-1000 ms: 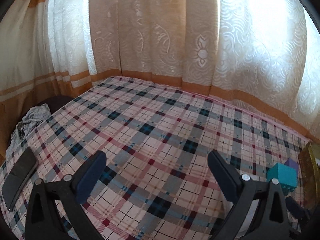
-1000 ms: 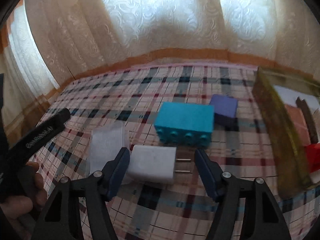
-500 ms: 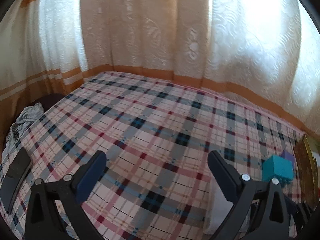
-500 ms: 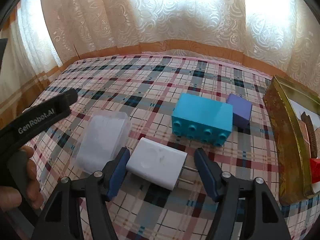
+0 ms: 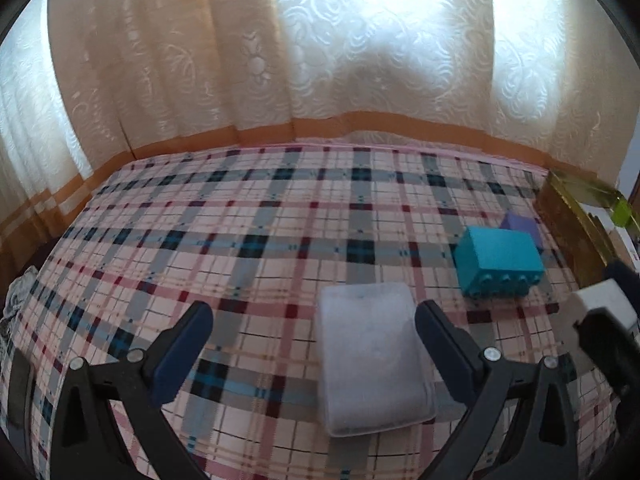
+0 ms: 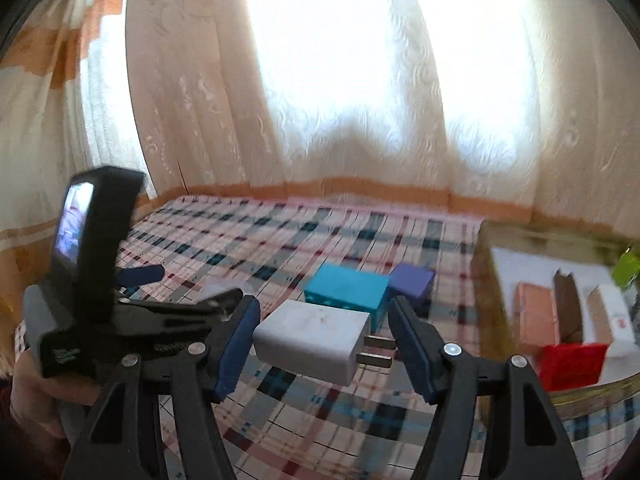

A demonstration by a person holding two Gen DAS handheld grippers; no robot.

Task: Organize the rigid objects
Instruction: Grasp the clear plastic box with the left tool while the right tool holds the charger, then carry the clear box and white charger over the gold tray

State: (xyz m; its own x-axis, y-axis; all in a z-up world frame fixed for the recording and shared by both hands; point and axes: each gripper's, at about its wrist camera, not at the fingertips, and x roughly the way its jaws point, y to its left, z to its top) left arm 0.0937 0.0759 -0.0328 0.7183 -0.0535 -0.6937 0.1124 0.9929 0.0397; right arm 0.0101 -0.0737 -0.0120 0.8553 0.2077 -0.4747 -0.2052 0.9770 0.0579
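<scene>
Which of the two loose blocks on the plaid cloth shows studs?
The teal block: a row of round studs lines its near side. The smaller purple block behind it, nearer the gold tray, shows none.

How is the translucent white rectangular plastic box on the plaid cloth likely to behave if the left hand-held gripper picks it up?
The translucent white rectangular plastic box looks rigid, so it should probably keep its shape under the pads. Its smooth, rounded sides may be slippery. It lies flat and low on the plaid cloth, so it seems unlikely to tip or roll.

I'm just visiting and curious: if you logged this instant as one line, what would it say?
right gripper: shut on white charger, lifted off the plaid cloth | left gripper: open over clear plastic box | teal block, purple block: on cloth beside tray
</scene>
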